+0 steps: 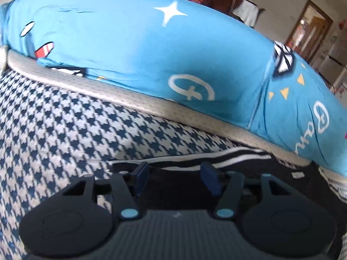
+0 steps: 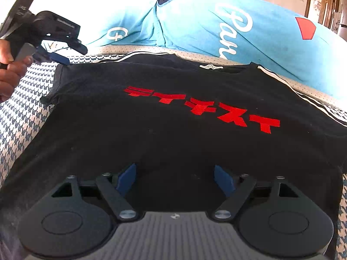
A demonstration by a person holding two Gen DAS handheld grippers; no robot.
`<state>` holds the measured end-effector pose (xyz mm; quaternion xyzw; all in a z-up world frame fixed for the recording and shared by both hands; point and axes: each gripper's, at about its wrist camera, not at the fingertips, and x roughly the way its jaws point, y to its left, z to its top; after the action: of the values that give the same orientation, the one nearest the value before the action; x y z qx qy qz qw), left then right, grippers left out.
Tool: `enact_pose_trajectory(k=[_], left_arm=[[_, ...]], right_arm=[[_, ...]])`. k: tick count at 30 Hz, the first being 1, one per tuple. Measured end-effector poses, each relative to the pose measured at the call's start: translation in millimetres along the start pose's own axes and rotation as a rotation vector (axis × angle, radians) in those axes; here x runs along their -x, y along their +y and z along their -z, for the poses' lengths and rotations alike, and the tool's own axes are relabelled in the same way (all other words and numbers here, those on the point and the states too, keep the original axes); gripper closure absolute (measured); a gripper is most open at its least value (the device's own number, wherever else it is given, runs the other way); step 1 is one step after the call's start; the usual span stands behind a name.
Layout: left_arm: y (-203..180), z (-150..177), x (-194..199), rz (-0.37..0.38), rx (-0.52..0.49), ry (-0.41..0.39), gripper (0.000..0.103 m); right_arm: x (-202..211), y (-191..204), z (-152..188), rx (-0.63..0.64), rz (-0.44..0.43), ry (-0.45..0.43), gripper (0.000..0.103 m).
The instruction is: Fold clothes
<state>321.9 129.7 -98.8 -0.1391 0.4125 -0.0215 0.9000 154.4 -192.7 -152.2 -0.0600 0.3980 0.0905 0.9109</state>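
From the left wrist, the left gripper [image 1: 175,176] hovers with parted, empty jaws over the striped edge of the black T-shirt [image 1: 195,182] on the houndstooth cover [image 1: 54,130]. From the right wrist, the right gripper [image 2: 174,179] stands wide and empty above the black T-shirt [image 2: 151,130], which lies flat just ahead beside a blue pillow [image 2: 249,32].

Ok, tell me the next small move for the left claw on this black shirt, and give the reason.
Probably lower the left claw onto the black T-shirt's striped sleeve edge and close. Its jaws stand apart with nothing gripped, the shirt lies flat on the houndstooth cover, and the right claw is open too.
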Motion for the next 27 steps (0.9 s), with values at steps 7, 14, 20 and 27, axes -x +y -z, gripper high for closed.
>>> enact_pose_trajectory(k=[7, 14, 20, 27], left_arm=[[-17, -3, -8, 0.029, -0.055, 0.000, 0.049], [-32, -5, -21, 0.068, -0.060, 0.051, 0.049], [-37, -4, -39, 0.037, -0.054, 0.112, 0.049], [-45, -4, -51, -0.007, -0.070, 0.105, 0.049]], right_arm=[[0, 0, 0, 0.004, -0.003, -0.002, 0.021], [0, -1, 1, 0.009, -0.004, -0.005, 0.019], [-1, -1, 1, 0.012, -0.006, -0.008, 0.017], [-2, -2, 2, 0.014, -0.007, -0.012, 0.016]])
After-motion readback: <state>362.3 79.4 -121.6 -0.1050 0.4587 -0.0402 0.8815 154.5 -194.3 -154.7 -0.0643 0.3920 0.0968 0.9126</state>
